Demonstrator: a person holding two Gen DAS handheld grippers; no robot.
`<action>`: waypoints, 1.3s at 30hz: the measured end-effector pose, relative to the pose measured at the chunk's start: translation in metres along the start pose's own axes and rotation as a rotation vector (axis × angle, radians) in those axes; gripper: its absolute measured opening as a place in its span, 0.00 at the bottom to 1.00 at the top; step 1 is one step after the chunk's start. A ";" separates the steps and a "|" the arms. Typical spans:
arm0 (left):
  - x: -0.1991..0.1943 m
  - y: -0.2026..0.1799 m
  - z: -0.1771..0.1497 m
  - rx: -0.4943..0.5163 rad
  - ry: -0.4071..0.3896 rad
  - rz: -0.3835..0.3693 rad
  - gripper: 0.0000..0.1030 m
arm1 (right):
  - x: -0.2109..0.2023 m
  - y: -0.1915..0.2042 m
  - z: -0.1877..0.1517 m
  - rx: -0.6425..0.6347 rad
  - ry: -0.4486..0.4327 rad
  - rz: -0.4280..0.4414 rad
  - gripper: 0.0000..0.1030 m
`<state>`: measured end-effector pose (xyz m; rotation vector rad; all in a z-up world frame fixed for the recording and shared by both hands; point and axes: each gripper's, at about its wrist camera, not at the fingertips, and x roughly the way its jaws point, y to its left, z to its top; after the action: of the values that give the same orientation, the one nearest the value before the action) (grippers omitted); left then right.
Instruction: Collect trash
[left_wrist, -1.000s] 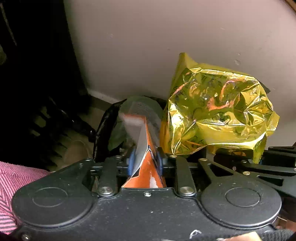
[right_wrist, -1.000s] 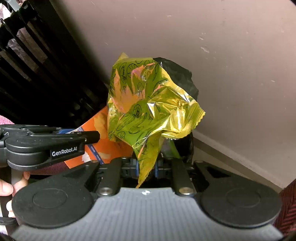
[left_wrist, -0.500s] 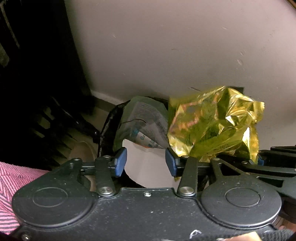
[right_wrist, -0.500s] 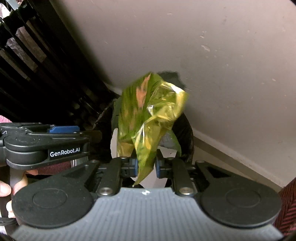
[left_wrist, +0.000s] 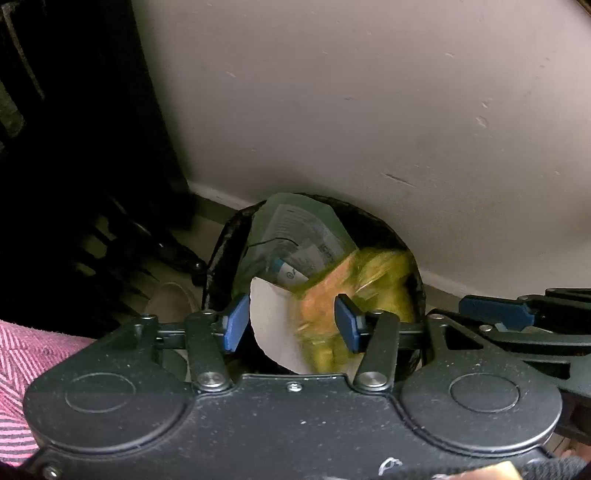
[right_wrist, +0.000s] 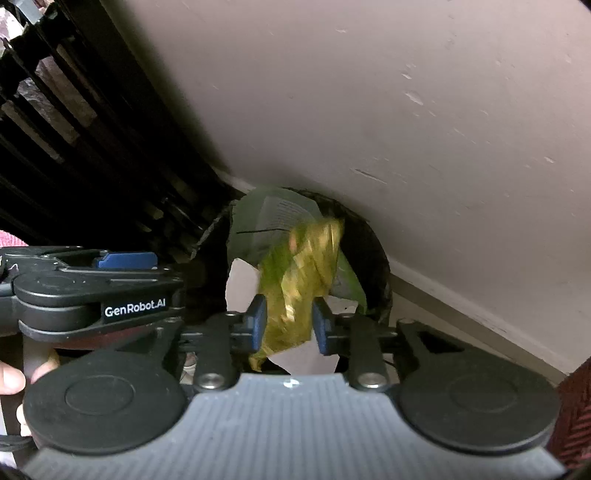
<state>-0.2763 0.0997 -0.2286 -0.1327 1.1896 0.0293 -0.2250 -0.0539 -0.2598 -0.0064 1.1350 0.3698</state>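
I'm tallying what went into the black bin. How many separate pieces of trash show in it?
3: a crumpled yellow foil wrapper falling in at the right, a white paper sheet at the near side, a printed pale-green packet at the back. More may lie hidden underneath.

Crumpled gold-green foil wrapper (right_wrist: 303, 280), motion-blurred, over black-lined bin (left_wrist: 417, 284) holding white paper (left_wrist: 275, 321).

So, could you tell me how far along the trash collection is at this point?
Mostly done here: white paper and a printed leaflet already lie in the black bin. In hand: nothing gripped; both the left gripper and right gripper have just been opening, and the blurred yellow wrapper is dropping in. Further trash isn't visible.
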 end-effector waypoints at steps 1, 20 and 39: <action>0.000 0.000 0.000 0.000 0.000 0.001 0.48 | 0.000 0.000 0.000 -0.002 -0.001 0.000 0.52; -0.002 0.007 0.001 -0.054 0.056 0.024 0.57 | -0.003 0.001 0.001 0.013 -0.008 -0.025 0.72; -0.009 -0.001 -0.010 -0.053 0.077 0.062 0.58 | -0.007 -0.003 -0.003 0.052 0.027 -0.046 0.78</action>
<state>-0.2890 0.0976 -0.2241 -0.1444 1.2704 0.1109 -0.2296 -0.0598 -0.2558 0.0080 1.1687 0.3003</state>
